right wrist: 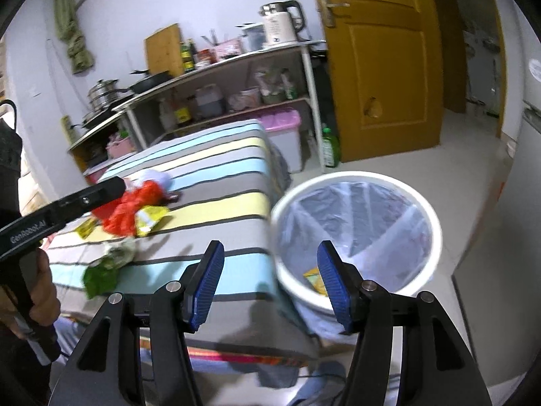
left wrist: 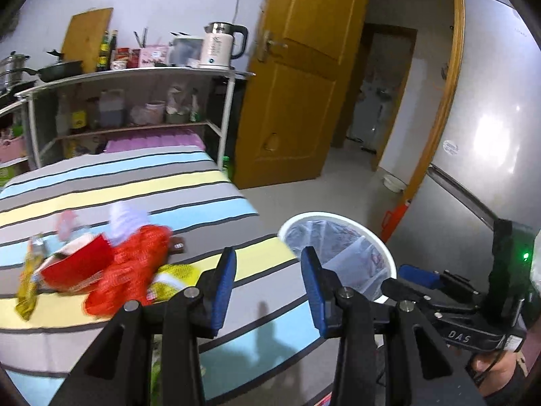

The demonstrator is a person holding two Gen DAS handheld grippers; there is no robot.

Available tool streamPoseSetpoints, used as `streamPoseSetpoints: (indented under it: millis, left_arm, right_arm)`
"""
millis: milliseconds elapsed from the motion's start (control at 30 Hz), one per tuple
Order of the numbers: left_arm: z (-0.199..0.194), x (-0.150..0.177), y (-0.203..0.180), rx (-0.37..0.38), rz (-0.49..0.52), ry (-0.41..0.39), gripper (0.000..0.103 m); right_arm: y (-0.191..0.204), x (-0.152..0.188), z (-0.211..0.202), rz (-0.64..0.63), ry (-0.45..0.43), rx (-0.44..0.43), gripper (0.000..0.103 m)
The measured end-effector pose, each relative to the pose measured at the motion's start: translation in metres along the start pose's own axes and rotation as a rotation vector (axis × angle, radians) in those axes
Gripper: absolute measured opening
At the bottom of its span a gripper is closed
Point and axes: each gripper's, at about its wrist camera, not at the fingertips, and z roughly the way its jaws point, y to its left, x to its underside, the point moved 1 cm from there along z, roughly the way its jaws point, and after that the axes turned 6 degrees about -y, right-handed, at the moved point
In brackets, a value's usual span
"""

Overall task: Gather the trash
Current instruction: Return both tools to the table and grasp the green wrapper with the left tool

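Observation:
A pile of trash lies on the striped bed (left wrist: 135, 186): a red wrapper (left wrist: 132, 270), a red box (left wrist: 77, 264), a yellow packet (left wrist: 175, 275) and a yellow-green wrapper (left wrist: 28, 284). The right wrist view also shows the red wrapper (right wrist: 135, 208), the yellow packet (right wrist: 150, 218) and green crumpled trash (right wrist: 104, 270). A white bin (left wrist: 341, 257) with a clear liner stands on the floor beside the bed; a yellow scrap (right wrist: 314, 279) lies in the bin (right wrist: 355, 230). My left gripper (left wrist: 267, 291) is open and empty over the bed's edge. My right gripper (right wrist: 270, 284) is open and empty near the bin's rim.
A metal shelf (left wrist: 135, 74) with a kettle (left wrist: 223, 45), pans and bottles stands behind the bed. A wooden door (left wrist: 297, 77) stands open to a hallway. A grey fridge (left wrist: 490, 118) is on the right. A green bottle (right wrist: 329, 147) stands on the floor.

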Motion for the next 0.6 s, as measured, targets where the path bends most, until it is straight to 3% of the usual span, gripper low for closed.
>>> streamPoseSetpoints:
  millis: [333,600]
  left_arm:
    - [-0.043,0.024,0.041,-0.119,-0.019,-0.029,0.047]
    - [-0.059,0.048,0.060,-0.168,-0.041,-0.017,0.053]
  right_arm:
    - [0.046,0.009,-0.001,-0.077,0.010,-0.087,0.058]
    - [0.065,0.017,0.004,-0.116,0.037,-0.129,0.058]
